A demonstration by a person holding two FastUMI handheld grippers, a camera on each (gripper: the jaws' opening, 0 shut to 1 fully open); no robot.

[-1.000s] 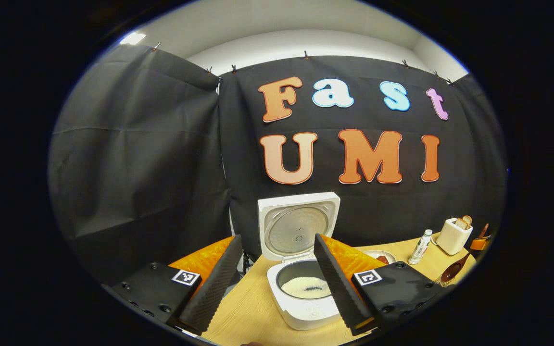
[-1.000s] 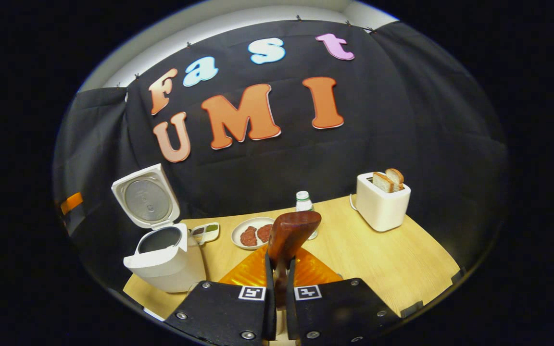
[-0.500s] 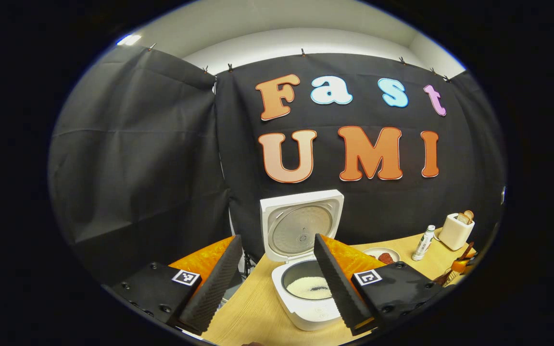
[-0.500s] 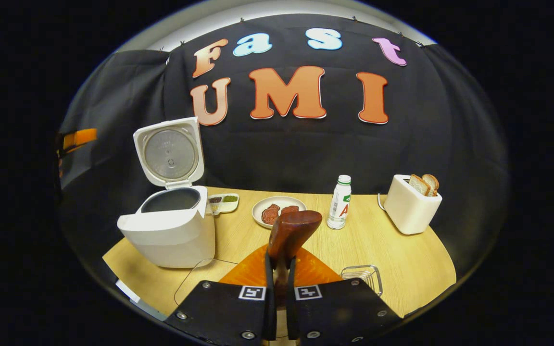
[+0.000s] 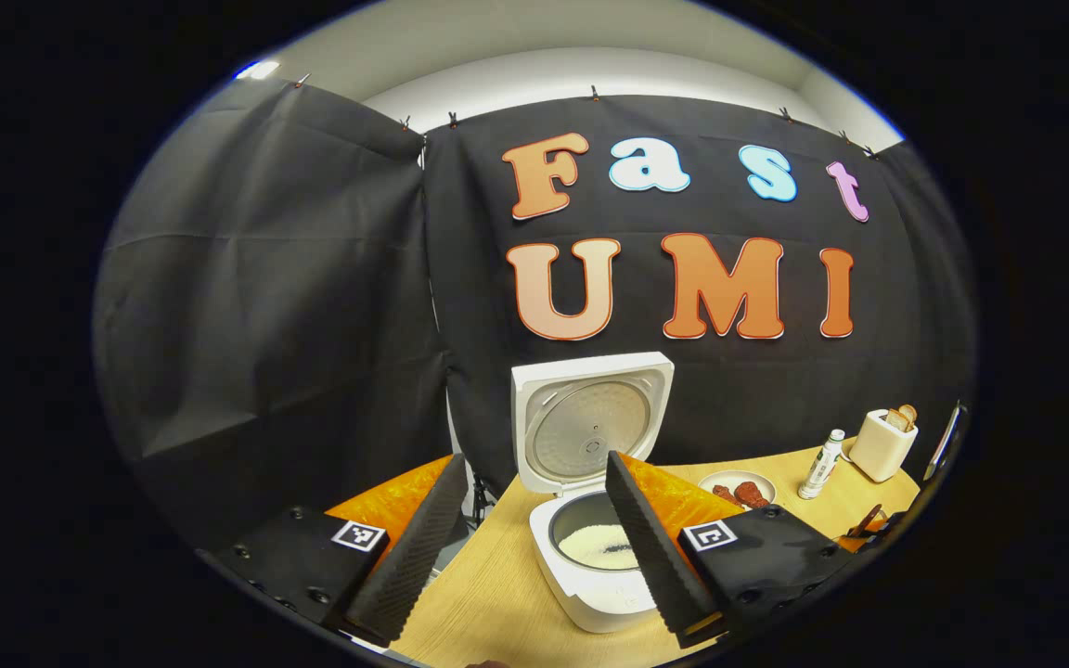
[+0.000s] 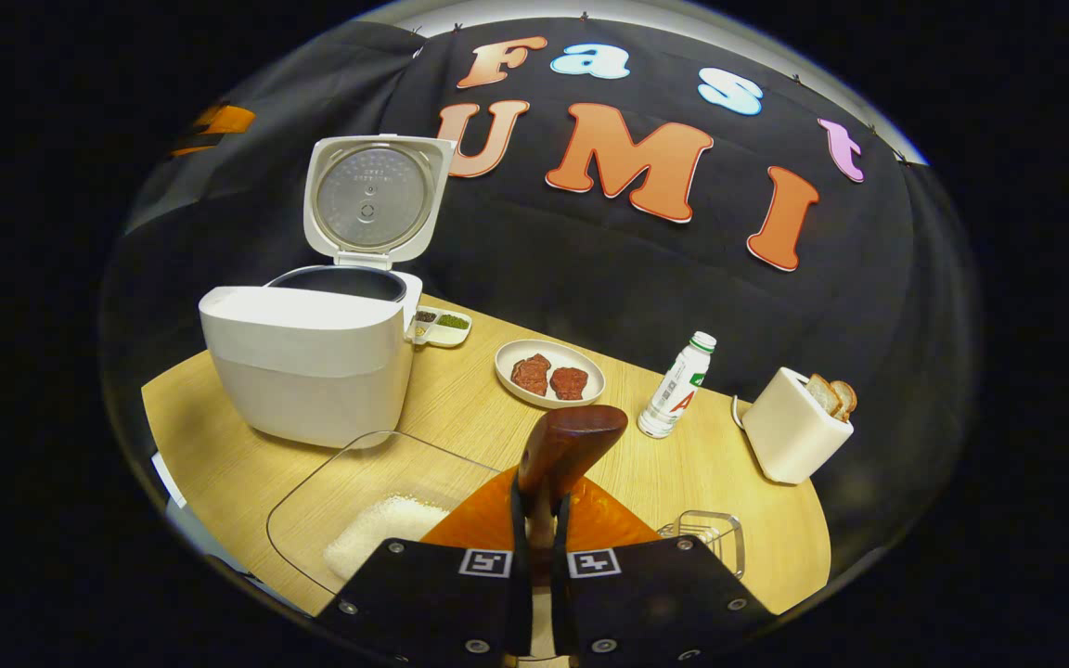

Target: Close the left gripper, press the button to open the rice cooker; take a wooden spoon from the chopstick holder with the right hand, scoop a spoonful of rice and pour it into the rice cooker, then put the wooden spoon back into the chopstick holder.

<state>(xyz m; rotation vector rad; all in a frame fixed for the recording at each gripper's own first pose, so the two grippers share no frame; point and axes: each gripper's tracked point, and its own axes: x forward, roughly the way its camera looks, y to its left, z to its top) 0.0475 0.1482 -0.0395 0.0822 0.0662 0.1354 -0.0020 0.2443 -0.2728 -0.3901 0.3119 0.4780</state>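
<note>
Biggest risk I'd guess is on the way back to the chopstick holder (image 6: pixel 703 534), the wire basket just right of the right gripper (image 6: pixel 539 520) — its fingers are clenched on the wooden spoon (image 6: pixel 560 447) only at the neck, so the spoon could twist or slip and catch the basket's rim rather than drop in. The rice cooker (image 6: pixel 307 353) sits well left of that gripper, lid up, and in the left gripper view its pot holds a shallow layer of rice (image 5: pixel 598 545). The left gripper (image 5: pixel 527 543) hangs released in front of the cooker, holding nothing. Just below the cooker there's a clear glass dish (image 6: pixel 312 492) with a small heap of rice — the spoon bowl looks empty from here.
</note>
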